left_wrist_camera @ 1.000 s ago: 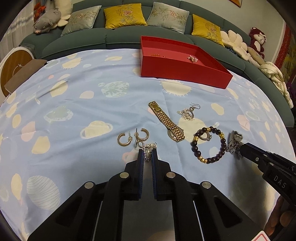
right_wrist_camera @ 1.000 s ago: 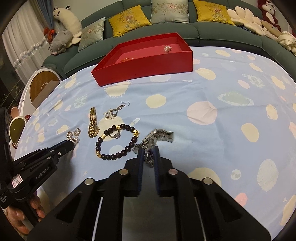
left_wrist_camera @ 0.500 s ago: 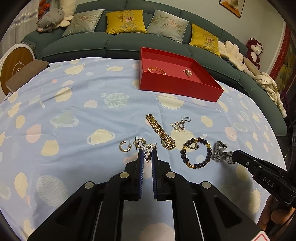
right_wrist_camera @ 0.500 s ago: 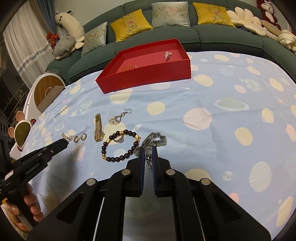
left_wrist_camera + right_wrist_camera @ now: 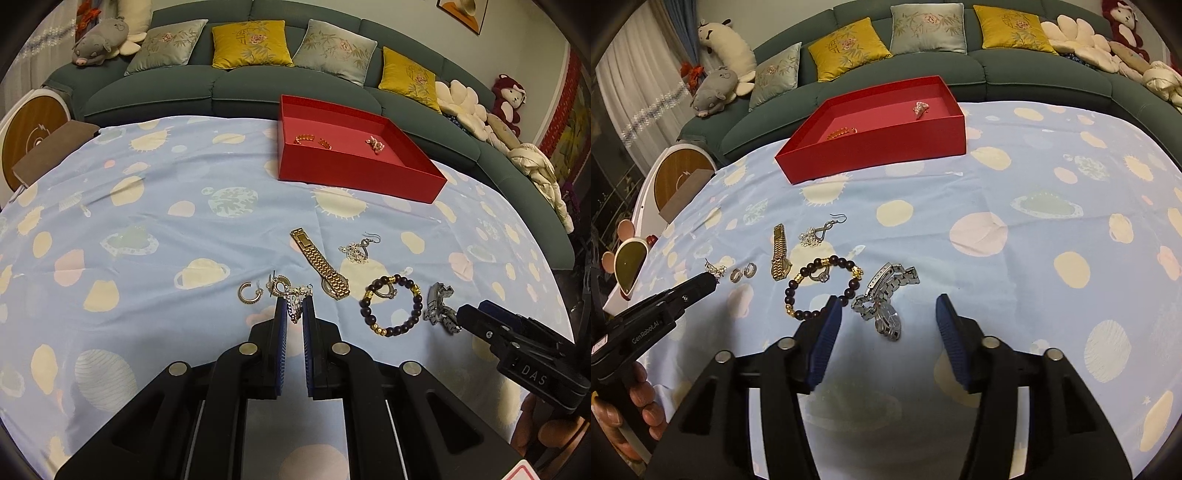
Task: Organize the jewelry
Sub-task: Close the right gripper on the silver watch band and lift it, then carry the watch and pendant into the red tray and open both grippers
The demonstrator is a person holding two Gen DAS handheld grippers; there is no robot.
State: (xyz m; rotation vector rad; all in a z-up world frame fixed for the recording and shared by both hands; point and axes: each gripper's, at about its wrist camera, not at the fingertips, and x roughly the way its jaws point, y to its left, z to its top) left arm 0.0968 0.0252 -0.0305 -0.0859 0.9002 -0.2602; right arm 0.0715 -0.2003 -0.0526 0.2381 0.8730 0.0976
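Observation:
My left gripper (image 5: 294, 308) is shut on a small silver crystal earring (image 5: 295, 297) just above the cloth. My right gripper (image 5: 888, 312) is open, its fingers either side of a silver watch (image 5: 886, 295) lying on the cloth; the watch also shows in the left wrist view (image 5: 439, 306). A dark bead bracelet (image 5: 820, 288), a gold watch (image 5: 780, 254), a silver drop earring (image 5: 820, 230) and two hoop earrings (image 5: 743, 272) lie on the cloth. A red tray (image 5: 879, 142) at the back holds a few small pieces.
The table has a blue cloth (image 5: 1015, 206) with pale spots. A green sofa (image 5: 229, 85) with cushions curves behind it. A round white and wood stand (image 5: 679, 177) is at the left edge.
My right gripper has opened and let go of the silver watch, which now lies on the cloth. My left gripper stays shut on the earring and has risen slightly.

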